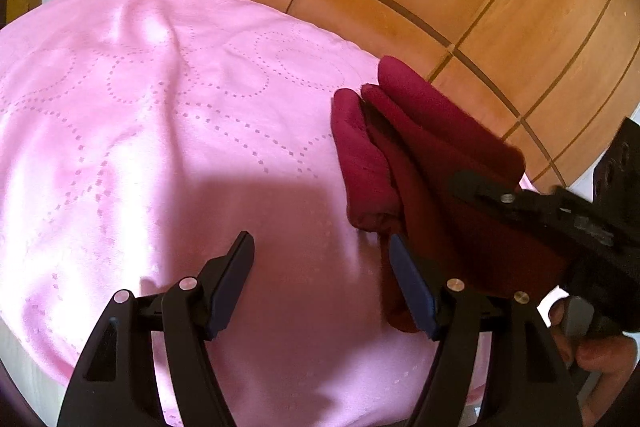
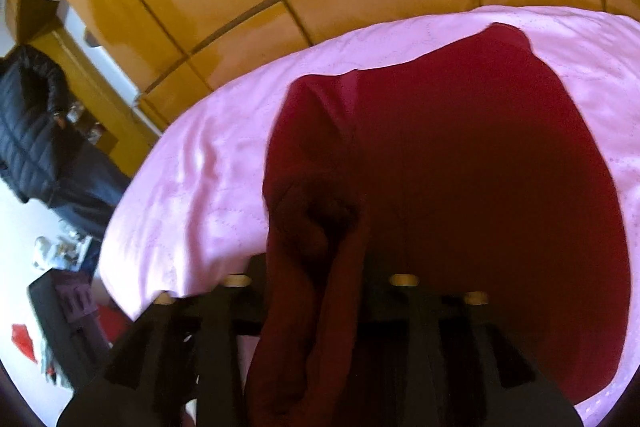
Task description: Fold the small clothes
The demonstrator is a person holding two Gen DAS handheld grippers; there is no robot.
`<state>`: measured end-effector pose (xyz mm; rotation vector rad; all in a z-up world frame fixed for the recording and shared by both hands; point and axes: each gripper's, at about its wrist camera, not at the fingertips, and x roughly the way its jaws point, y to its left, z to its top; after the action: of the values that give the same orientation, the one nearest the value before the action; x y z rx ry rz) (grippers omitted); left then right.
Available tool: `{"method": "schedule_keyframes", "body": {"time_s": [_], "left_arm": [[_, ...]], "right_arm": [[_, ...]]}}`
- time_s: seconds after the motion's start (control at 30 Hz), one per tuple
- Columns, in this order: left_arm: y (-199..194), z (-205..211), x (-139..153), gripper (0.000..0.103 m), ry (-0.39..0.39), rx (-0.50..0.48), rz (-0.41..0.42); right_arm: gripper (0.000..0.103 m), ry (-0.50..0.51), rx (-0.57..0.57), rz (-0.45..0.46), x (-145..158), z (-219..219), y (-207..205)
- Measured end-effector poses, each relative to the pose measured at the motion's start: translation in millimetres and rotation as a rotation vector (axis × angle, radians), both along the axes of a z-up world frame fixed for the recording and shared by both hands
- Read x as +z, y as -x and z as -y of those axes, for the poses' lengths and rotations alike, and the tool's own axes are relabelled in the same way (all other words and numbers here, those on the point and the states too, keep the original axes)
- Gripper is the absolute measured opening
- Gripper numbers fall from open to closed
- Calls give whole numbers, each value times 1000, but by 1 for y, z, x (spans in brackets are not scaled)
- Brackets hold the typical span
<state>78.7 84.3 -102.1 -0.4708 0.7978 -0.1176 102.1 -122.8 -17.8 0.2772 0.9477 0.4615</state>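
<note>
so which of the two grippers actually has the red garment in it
The right gripper: its fingers are closed on the dark red garment, which bunches between them in its own camera. The left gripper is open, with only pink blanket between its fingers.

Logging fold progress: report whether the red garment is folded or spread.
Partly folded. The garment lies in stacked layers with rolled edges on the pink cloth, one end draped over the right gripper.

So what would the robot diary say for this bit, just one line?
step: folding | left hand-held gripper: open, empty | right hand-held gripper: state unclear, in the dark red garment | surface: pink blanket
</note>
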Motion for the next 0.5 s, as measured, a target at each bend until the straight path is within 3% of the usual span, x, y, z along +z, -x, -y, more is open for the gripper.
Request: {"method": "schedule_keyframes", "body": {"time_s": [0.13,0.2,0.33,0.5], "left_arm": [[4,-6,4,70,24,19,15],[7,-8,10,70,44,27,34],[11,-6,26,70,84,18,86],[2,22,49,72,101,-89,108]], "right_arm": [[68,-99,86,52,18,8,19],[79,-103,73,120,31,24,32],[82,-33,-111,221,48,75,46],[82,159,-345,185,37,137,43]]}}
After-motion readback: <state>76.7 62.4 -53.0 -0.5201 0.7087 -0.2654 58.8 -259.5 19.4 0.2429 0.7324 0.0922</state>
